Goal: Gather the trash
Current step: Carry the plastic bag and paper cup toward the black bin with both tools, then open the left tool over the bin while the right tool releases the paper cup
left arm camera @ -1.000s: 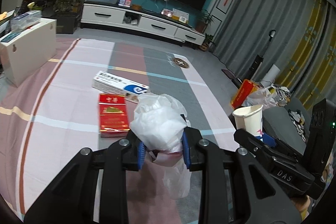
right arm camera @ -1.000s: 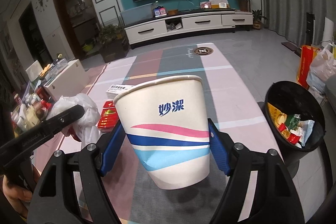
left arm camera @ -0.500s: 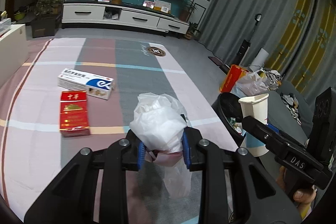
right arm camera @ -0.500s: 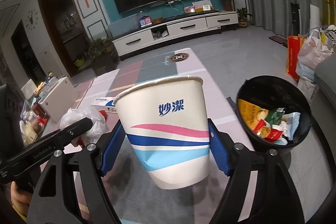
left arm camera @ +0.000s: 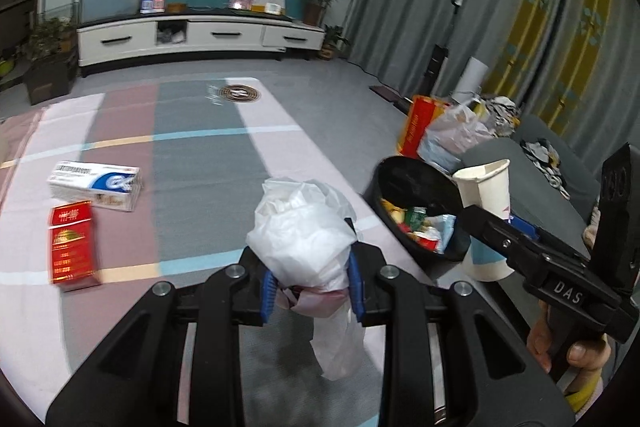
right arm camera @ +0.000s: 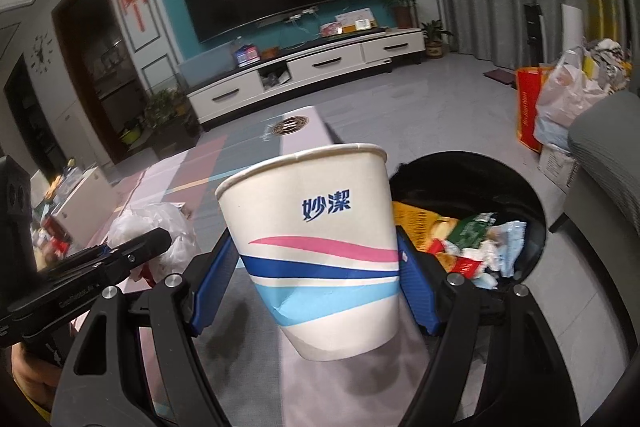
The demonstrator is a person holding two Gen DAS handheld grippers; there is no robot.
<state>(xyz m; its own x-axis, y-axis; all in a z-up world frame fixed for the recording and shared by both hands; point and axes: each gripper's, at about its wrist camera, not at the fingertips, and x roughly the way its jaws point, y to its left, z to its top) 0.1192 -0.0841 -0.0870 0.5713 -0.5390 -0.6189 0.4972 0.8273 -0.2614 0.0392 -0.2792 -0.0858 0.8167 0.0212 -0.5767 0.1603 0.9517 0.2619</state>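
Observation:
My left gripper (left arm camera: 314, 285) is shut on a crumpled white plastic bag (left arm camera: 302, 231), held above the striped table (left arm camera: 200, 163). My right gripper (right arm camera: 308, 267) is shut on a white paper cup (right arm camera: 316, 243) with blue and pink stripes, upright and dented near its base. That cup (left arm camera: 486, 187) also shows at the right of the left wrist view, over the black trash bin (left arm camera: 412, 183). The bin (right arm camera: 520, 187) stands just right of the cup, holding several wrappers. The bag (right arm camera: 160, 227) and left gripper (right arm camera: 132, 251) appear at the left in the right wrist view.
A red carton (left arm camera: 72, 243) and a white-and-blue box (left arm camera: 96, 183) lie on the table's left part. A grey sofa (left arm camera: 540, 163), a red bag (left arm camera: 420, 125) and a plastic bag (left arm camera: 456, 135) sit beyond the bin. A TV cabinet (left arm camera: 200, 35) lines the far wall.
Both grippers have carried their loads to the right, toward the bin. The bin now fills more of both views, and the boxes on the table have slid left.

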